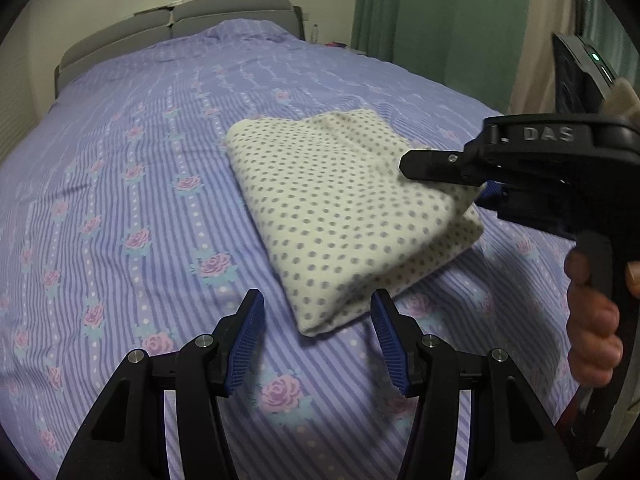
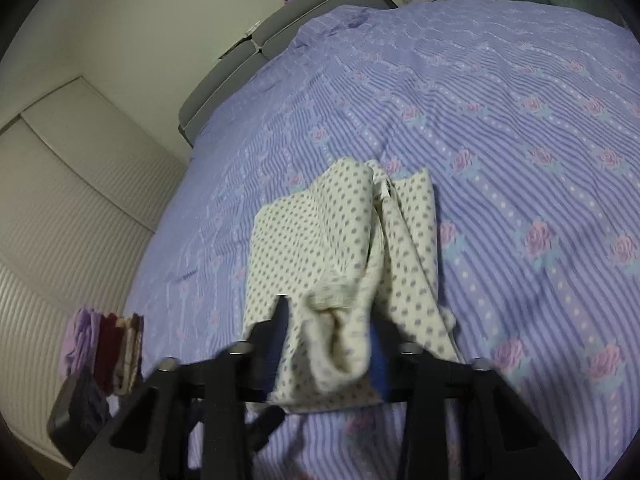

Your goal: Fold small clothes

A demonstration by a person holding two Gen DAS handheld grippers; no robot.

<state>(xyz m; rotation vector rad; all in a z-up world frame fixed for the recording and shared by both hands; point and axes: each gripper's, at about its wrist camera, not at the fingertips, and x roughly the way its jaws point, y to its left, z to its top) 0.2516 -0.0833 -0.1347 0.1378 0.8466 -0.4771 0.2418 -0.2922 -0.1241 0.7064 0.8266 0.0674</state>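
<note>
**Ana:** Cloth first: where did the polka-dot garment (image 1: 340, 208) lie?

**Ben:** It lay on the bed (image 1: 120, 160), already folded into a rough rectangle, cream with grey dots. Its long axis ran from the near corner, just ahead of the left hand-held gripper (image 1: 318, 340), away and leftward toward the headboard (image 1: 176, 20).

**Ana:** And the right hand-held gripper (image 2: 328, 344)?

**Ben:** It was clamped on the garment's right-hand edge. Its own camera showed a bunched fold of the dotted cloth pinched between the jaws, with loose layers trailing forward over the bed. The picture was blurred, so I couldn't say how many layers it held.

**Ana:** The left one?

**Ben:** Its jaws stood wide with nothing between them, blue pads (image 1: 250, 344) showing. It hovered low over the bed, the garment's near corner just beyond its tips, apparently not touching.

**Ana:** So which hand was better placed?

**Ben:** The right already had its edge. I judged the left needed only a short push forward to take the near corner, and the next fold would likely go across the long axis.

**Ana:** Anything else about?

**Ben:** A small pile of clothes (image 2: 108, 356) sat at the bed's far-left edge, well apart.
</note>
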